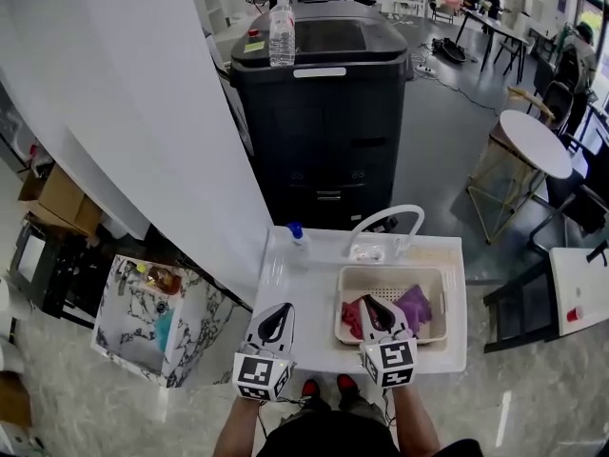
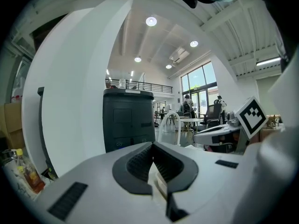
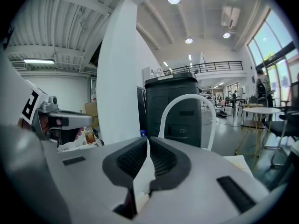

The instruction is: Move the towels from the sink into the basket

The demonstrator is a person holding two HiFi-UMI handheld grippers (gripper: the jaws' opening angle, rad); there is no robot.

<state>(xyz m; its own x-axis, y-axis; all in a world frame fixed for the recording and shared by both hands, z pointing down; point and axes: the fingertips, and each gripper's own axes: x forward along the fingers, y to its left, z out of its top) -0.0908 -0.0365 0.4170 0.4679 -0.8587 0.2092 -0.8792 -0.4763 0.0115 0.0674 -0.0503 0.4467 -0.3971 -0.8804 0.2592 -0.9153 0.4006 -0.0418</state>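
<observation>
A red towel [image 1: 352, 316] and a purple towel [image 1: 416, 305] lie in a beige perforated basket [image 1: 392, 273] set into the white sink unit [image 1: 304, 298]. My right gripper [image 1: 367, 300] hangs over the basket's near left part, just above the red towel; its jaws are shut with nothing between them [image 3: 147, 140]. To the left of the basket, my left gripper [image 1: 283, 309] is over the sink's flat white top, also shut and empty [image 2: 153, 144]. Both point roughly level toward the arched white faucet [image 3: 187, 99].
A black bin [image 1: 319, 112] with a water bottle [image 1: 282, 31] on top stands behind the sink. A small blue-capped bottle [image 1: 298, 236] sits at the sink's back left. A marble-patterned box [image 1: 143, 322] is on the left and a round table [image 1: 535, 141] on the right.
</observation>
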